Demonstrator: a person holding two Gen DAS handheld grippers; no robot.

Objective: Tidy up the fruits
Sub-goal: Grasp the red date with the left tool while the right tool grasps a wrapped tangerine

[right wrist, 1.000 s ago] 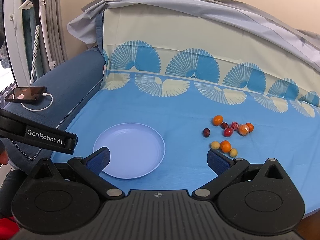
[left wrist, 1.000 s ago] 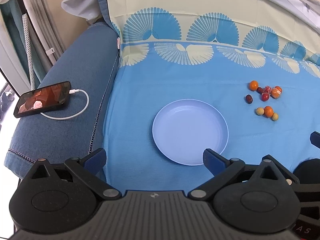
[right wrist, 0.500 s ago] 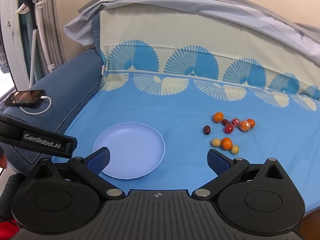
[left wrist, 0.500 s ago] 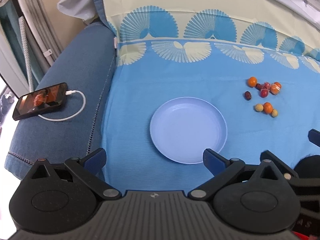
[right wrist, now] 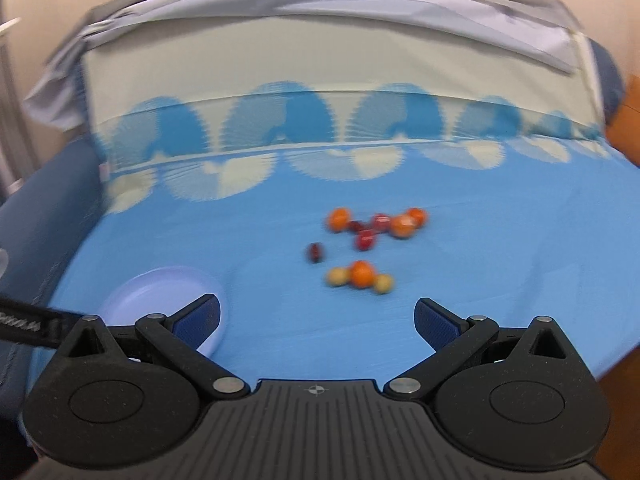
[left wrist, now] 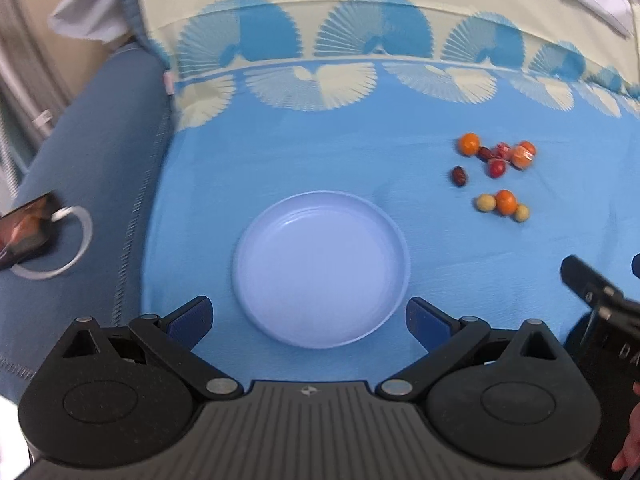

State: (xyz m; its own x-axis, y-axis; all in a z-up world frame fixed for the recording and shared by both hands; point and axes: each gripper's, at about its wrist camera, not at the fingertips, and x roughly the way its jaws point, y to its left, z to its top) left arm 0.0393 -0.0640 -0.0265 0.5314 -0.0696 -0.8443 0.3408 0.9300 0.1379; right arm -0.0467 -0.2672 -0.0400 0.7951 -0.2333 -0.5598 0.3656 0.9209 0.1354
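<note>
Both hand-held grippers, left (left wrist: 308, 314) and right (right wrist: 316, 314), gape wide and empty. Small round orange, red and yellow fruits (right wrist: 362, 246) lie clustered on the blue bedsheet (right wrist: 500, 240), well apart from the shallow lilac plastic plate (left wrist: 320, 264). They look light, smooth, rollable; pinch gently across the middle.

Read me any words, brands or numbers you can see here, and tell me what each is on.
"D A": on the right gripper's casing; the rest is cut off by the frame edge.
White lettering on the left gripper's side bar: too blurred to read.
Nothing else legible.
</note>
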